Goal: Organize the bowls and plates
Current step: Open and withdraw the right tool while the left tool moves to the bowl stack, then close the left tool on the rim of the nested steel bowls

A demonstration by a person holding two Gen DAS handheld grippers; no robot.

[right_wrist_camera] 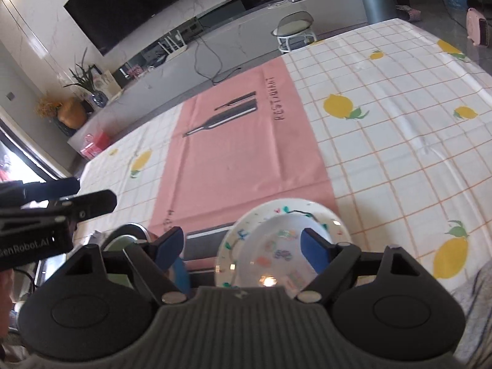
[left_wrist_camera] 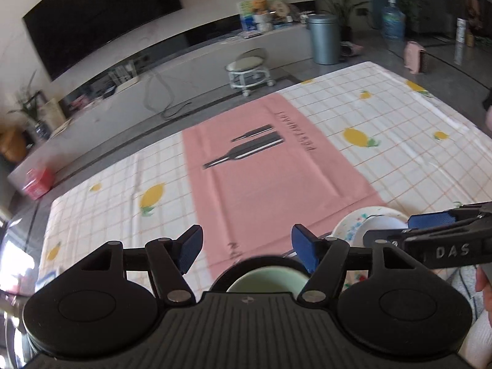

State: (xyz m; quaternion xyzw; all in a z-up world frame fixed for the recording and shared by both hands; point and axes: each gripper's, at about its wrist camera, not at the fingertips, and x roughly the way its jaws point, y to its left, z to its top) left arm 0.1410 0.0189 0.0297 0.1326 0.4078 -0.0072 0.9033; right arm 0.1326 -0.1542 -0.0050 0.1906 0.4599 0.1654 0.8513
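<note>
Above the near counter [right_wrist_camera: 399,160] edge, we held both tools [left_wrist_camera: 246,247] [right_wrist_camera: 243,247] released; a careless dip could have knocked the white patterned ceramic bowl [right_wrist_camera: 276,255].

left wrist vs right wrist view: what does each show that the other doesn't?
Left wrist only: the green bowl's pale inside below the open left tool, and a pale blue bowl sitting in the patterned plate.

Right wrist only: the plate nearly whole, a white bowl with coloured prints resting in it, under the open right tool.

Both: pink placemat, lemon tablecloth, TV, stool, grey bin. Neither tool holds anything.
</note>
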